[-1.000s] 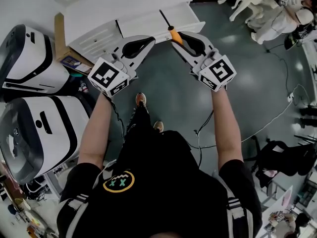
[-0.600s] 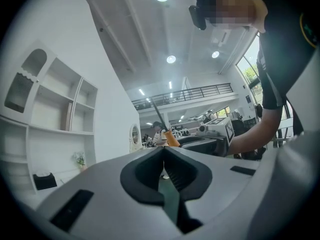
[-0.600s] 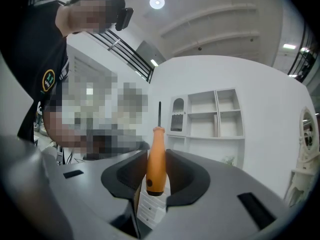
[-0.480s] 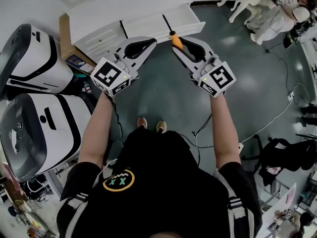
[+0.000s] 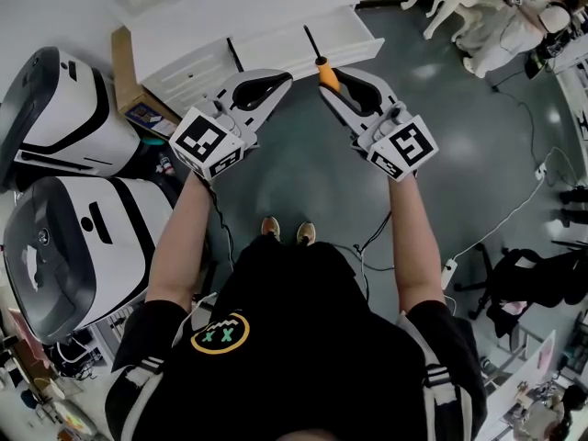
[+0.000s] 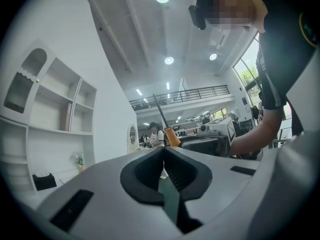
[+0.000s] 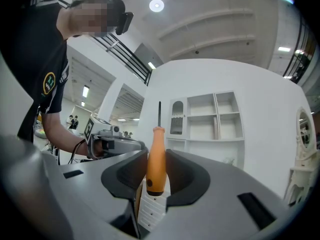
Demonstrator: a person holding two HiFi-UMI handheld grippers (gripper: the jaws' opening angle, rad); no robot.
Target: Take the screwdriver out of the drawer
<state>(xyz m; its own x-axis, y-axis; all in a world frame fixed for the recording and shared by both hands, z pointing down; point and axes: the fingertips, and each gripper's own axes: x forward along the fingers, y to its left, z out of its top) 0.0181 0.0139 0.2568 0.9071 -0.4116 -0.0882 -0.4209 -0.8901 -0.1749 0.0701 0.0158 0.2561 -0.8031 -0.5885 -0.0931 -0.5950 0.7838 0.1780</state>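
Holding the screwdriver (image 7: pixel 156 159) by its orange handle, the right tongs (image 7: pixel 155 153) are closed narrow on it, the pads pressing the handle from both sides low down near its butt end, so that most of the handle and the whole thin black shaft stand out ahead of the tips. In the head view the right tongs (image 5: pixel 333 73) sit level in front of the white drawer unit (image 5: pixel 276 39), with the handle over the grey-green floor (image 5: pixel 303 173) just short of the unit's front and the shaft reaching across its edge. So the tool looks to be out of the drawer, in the air and touching nothing else. Whether the drawer itself stands pulled out I cannot tell from above. The left tongs (image 6: pixel 163 151) are closed tip to tip with nothing between them, and they hang beside the right pair, near but apart. To my reading the lifting-out step is as good as done and what is in hand is carrying the tool clear. The next move calls for keeping the squeeze even on a round, smooth handle, keeping the long shaft from catching the unit's front, and finding a surface to set it on
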